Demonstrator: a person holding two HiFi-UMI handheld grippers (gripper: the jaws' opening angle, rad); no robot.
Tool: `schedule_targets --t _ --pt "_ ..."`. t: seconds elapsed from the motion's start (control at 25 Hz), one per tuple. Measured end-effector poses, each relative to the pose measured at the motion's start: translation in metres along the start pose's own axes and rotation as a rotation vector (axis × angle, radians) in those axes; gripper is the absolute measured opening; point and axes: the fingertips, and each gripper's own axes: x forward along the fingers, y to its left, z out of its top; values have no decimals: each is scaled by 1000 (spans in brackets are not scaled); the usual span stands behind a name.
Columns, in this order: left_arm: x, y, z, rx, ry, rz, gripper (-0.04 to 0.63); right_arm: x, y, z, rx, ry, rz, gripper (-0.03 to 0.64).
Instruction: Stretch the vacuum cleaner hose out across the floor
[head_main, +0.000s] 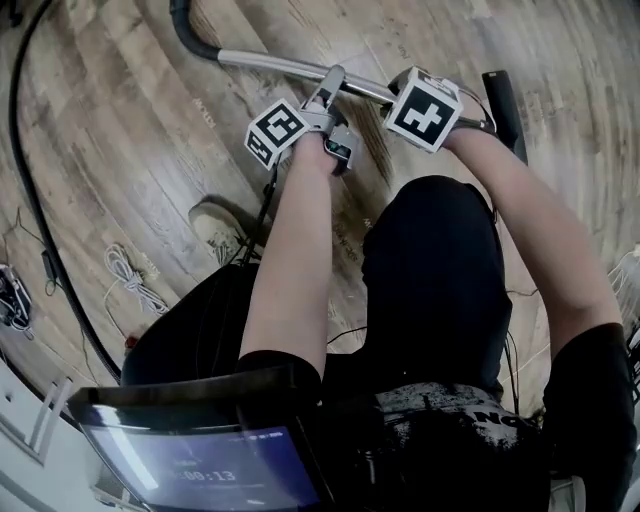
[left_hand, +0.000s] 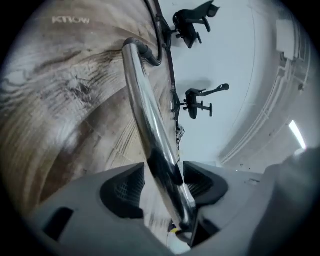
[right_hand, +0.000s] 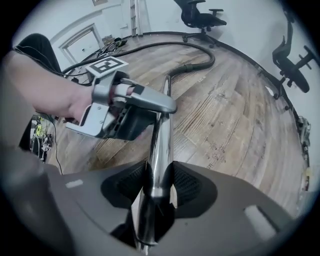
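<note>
A chrome vacuum tube (head_main: 275, 64) runs across the wooden floor and joins the black hose (head_main: 185, 28) at the top. In the right gripper view the hose (right_hand: 192, 62) curves away toward the far wall. My left gripper (head_main: 334, 86) straddles the tube, and in its own view the tube (left_hand: 145, 120) passes between the left gripper (left_hand: 162, 187) jaws, which stand open with a gap on the left side. My right gripper (right_hand: 159, 187) is shut on the tube (right_hand: 161, 145), further along it and under its marker cube (head_main: 422, 108). The left gripper (right_hand: 165, 102) shows just ahead.
A long black hose or cable (head_main: 28, 205) sweeps along the floor at the left. A white cable coil (head_main: 130, 275) and a shoe (head_main: 215, 225) lie near me. Office chairs (right_hand: 200, 17) (right_hand: 295, 62) stand by the white wall. A black bar (head_main: 505, 105) lies at the right.
</note>
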Motion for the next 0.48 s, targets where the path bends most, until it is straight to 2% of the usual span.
schedule_targets --t 0.16,0.2,0.32,0.4,0.48 --pt "21 -2 9 -89 -73 -73 245 -7 -5 -18 -26 34 -44 176" --pt "22 -2 10 -113 -83 -84 184 -9 -5 -18 -36 25 -55 176" --pt "22 -8 11 -217 -128 -132 160 -14 -7 -16 -73 -7 -89 181" --pt "19 -12 14 -258 -187 -134 143 -16 -14 -12 -123 -21 -141 187" --pt "17 -15 18 -248 -231 -101 143 -17 -27 -7 -187 -6 -215 195"
